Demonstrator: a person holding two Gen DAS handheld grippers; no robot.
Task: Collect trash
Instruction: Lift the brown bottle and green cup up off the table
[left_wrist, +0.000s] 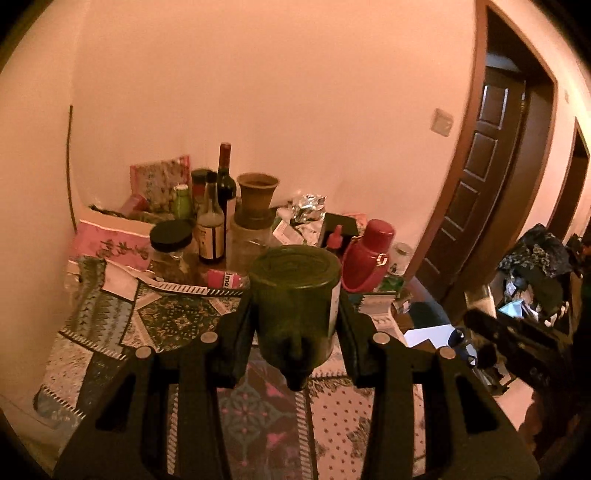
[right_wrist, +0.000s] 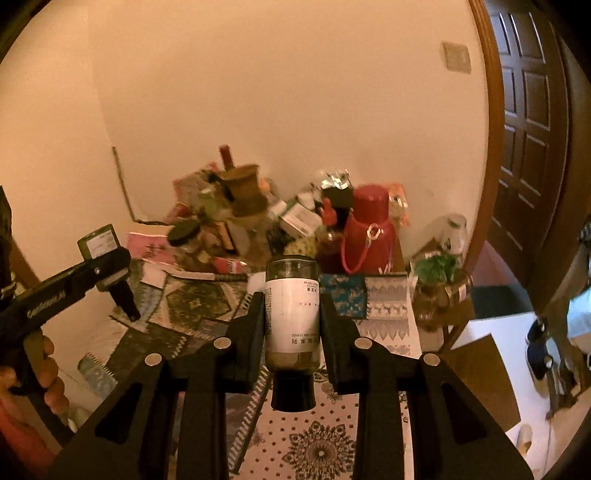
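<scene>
My left gripper is shut on a dark green bottle, held with its base pointing away from me, above the patterned tablecloth. It also shows at the left of the right wrist view, with the green bottle in it. My right gripper is shut on a clear bottle with a white label and a black cap toward me, held above the table.
A clutter pile stands at the table's back against the wall: wine bottle, clay pot, black-lidded jar, red thermos, foil wrappers, pink boxes. A brown door is at right.
</scene>
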